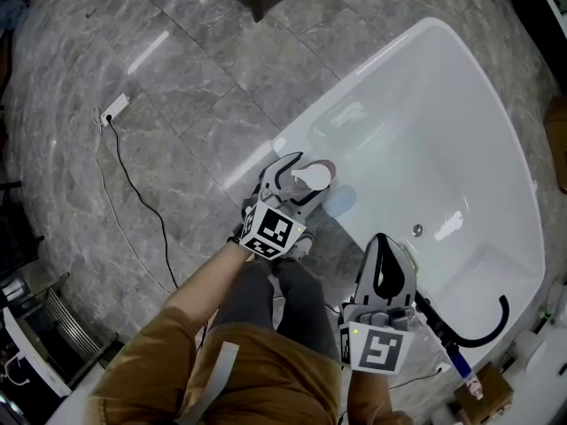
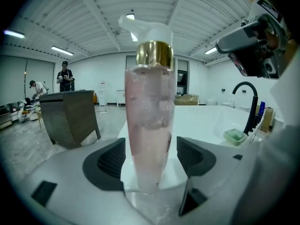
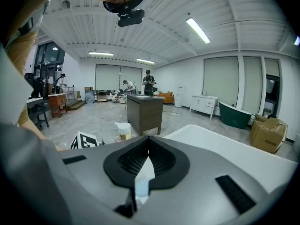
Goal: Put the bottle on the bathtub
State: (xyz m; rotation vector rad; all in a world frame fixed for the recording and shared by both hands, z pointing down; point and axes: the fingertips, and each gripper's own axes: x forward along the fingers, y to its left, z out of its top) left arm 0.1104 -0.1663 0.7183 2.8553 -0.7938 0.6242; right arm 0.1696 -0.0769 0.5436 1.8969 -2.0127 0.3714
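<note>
Grey marble floor (image 1: pixel 177 78) everywhere, with a white power strip (image 1: pixel 115 107) and its black cable lying off to the left. Next over is the white bathtub (image 1: pixel 478 122). The bottle (image 2: pixel 149 116) is standing upright on the flat rim at the tub's near end. It's got a clear pinkish body, a gold collar and a white pump on top.

The left tool (image 1: pixel 302 168) sits right around it with its jaws wide apart, one dark pad on each side. From that tool's own camera a sliver of gap shows at the right-hand pad, and the other pad is just beside the bottle, so nothing's squeezing it. The bottle's basically standing on the rim by itself.

Further right, the right tool (image 1: pixel 387 257) is by the tub's near edge, well apart from the bottle. Its jaws are closed tip to tip with nothing between them. Past that, toward the tub's right corner, there's a black curved faucet (image 1: pixel 493 324) with a little green soap dish (image 2: pixel 234 136) near its base. The person, mustard-brown sleeve (image 1: pixel 177 343), is right up against the tub.
</note>
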